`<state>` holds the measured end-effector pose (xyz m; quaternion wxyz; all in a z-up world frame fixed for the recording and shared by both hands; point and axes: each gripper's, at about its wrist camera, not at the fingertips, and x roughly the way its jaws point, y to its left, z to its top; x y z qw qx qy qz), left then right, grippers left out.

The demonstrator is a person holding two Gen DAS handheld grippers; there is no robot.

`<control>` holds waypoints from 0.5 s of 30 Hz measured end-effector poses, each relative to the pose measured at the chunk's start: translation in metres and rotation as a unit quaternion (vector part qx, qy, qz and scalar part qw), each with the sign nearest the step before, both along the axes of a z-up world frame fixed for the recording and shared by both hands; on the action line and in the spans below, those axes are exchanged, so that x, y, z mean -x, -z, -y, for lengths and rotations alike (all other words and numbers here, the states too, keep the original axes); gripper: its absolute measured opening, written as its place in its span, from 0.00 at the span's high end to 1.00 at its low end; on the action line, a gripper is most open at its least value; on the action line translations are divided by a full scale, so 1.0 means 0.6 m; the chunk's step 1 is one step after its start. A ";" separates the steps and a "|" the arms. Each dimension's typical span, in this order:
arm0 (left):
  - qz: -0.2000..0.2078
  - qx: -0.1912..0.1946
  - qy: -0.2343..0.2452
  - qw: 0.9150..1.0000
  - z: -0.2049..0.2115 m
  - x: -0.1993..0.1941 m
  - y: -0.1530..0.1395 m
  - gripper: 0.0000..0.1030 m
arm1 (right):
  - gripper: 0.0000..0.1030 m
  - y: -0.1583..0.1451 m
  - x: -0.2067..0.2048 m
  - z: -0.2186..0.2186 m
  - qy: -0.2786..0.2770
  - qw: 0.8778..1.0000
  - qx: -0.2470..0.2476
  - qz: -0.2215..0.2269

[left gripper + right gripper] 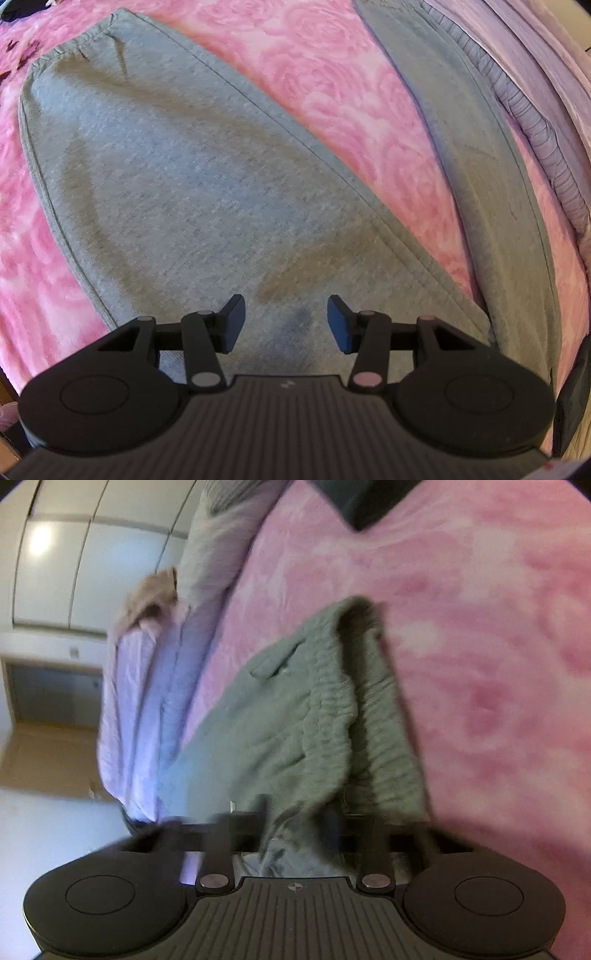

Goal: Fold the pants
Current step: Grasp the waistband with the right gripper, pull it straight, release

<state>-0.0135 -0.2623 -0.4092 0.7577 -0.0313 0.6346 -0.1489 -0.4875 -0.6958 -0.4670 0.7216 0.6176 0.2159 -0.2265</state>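
My right claw (299, 823) pinches the ribbed waistband of the grey knit sweatpants (207, 192) on the pink rose-patterned bed blanket (332, 85), my left claw (286, 321) gaping empty over a leg — a thin bite could slip, I judge, dropping the fold.

Left gripper (286, 319) fingers spread apart; right gripper (299, 819) fingers clamped together.
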 end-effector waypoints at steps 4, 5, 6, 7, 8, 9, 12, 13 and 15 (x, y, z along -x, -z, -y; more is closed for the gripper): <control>0.009 -0.004 0.014 1.000 0.000 0.002 -0.002 0.58 | 0.97 -0.068 -0.002 -0.021 0.002 0.991 0.124 -0.052; 0.014 -0.008 0.019 1.000 -0.002 0.002 -0.001 0.58 | 0.97 -0.066 0.005 -0.027 0.014 0.986 0.140 -0.087; 0.018 -0.014 0.025 0.999 -0.004 0.001 0.002 0.58 | 0.96 -0.048 0.003 -0.028 0.018 0.983 0.138 -0.123; 0.019 -0.022 0.028 0.999 -0.008 0.001 0.007 0.58 | 0.96 -0.025 -0.004 -0.027 0.012 0.982 0.122 -0.142; 0.016 -0.029 0.028 0.999 -0.012 0.000 0.013 0.58 | 0.94 -0.018 -0.009 -0.029 0.013 0.981 0.129 -0.143; 0.011 -0.034 0.027 0.999 -0.018 -0.002 0.018 0.58 | 0.93 -0.027 -0.019 -0.026 0.002 0.978 0.137 -0.155; 0.016 -0.034 0.031 0.999 -0.034 -0.003 0.019 0.58 | 0.82 -0.064 -0.038 -0.029 -0.024 0.966 0.158 -0.205; 0.020 -0.038 0.035 0.998 -0.039 -0.003 0.017 0.58 | 0.81 -0.079 -0.026 -0.038 -0.016 0.951 0.180 -0.250; 0.033 -0.047 0.049 0.997 -0.047 -0.005 0.012 0.58 | 0.80 -0.111 -0.018 -0.064 0.012 0.909 0.241 -0.341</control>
